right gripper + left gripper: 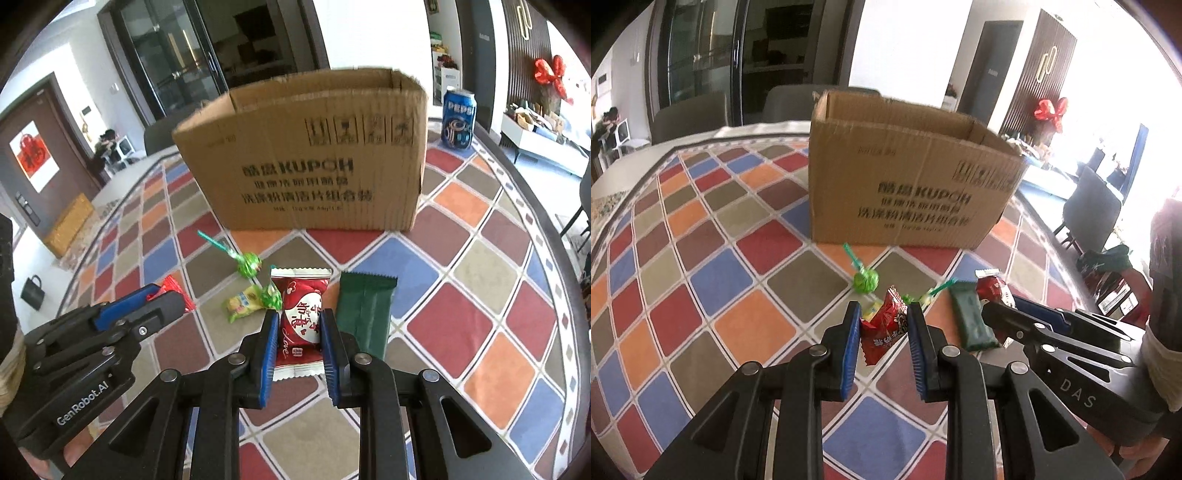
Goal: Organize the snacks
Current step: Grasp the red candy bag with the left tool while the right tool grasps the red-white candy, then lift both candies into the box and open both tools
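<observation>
Checkered desk [461, 280] is carrying a cardboard box [303, 166]; before it, left gripper [882, 325] is clenching a red packet [882, 328], right gripper [299, 328] a red-and-white sachet [301, 314]; lollipops and green bar [365, 310] are seemingly awaiting boxing.

The cardboard box [306, 162] hides its inside (print blurred), and claw arms run off-frame.

A matt, ribbed cardboard box [310, 155] printed in black stands on a smooth checked tablecloth [476, 280]. Near the table's front edge lie snacks in glossy, crinkled plastic wrappers: a red packet [882, 332], a red-and-white packet [300, 317], a matt dark green bar [364, 312] and cellophane-wrapped lollipops [249, 264]. By the far edge stands a shiny metal can [458, 120].
</observation>
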`<state>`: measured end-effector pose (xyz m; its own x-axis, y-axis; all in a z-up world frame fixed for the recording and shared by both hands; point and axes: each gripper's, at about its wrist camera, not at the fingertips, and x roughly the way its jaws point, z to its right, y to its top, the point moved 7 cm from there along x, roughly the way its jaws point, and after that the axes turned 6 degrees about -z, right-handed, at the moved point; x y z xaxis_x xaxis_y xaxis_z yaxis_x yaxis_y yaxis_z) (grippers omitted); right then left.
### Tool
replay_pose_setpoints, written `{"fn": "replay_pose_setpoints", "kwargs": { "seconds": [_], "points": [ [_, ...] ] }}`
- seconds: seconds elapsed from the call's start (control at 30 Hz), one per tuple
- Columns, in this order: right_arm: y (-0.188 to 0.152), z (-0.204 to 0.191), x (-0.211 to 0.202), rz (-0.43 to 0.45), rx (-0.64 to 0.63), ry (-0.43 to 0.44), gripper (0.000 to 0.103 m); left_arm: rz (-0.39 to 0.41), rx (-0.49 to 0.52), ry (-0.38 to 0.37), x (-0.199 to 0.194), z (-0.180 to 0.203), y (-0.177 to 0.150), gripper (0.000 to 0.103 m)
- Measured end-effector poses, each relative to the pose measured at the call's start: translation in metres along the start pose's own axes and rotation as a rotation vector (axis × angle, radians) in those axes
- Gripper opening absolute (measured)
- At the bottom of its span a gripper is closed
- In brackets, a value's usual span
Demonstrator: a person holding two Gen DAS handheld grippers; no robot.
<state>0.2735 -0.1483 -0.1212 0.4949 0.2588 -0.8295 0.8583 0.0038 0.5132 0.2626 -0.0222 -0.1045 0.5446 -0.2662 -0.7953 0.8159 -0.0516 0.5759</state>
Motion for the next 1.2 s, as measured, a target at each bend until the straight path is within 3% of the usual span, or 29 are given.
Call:
{"fn": "replay_pose_setpoints", "kwargs": {
  "seconds": [0.67, 1.2],
  "points": [
    [0.063, -0.002, -0.054, 0.182, -0.008, 0.03, 0.024, 0.183, 0.053, 0.018, -0.045, 0.02, 0.083, 0.025],
    [0.126, 0.004, -0.057, 0.255, -0.028, 0.016, 0.024, 0.237, 0.078, 0.057, -0.037, 0.02, 0.149, 0.025]
  ]
}}
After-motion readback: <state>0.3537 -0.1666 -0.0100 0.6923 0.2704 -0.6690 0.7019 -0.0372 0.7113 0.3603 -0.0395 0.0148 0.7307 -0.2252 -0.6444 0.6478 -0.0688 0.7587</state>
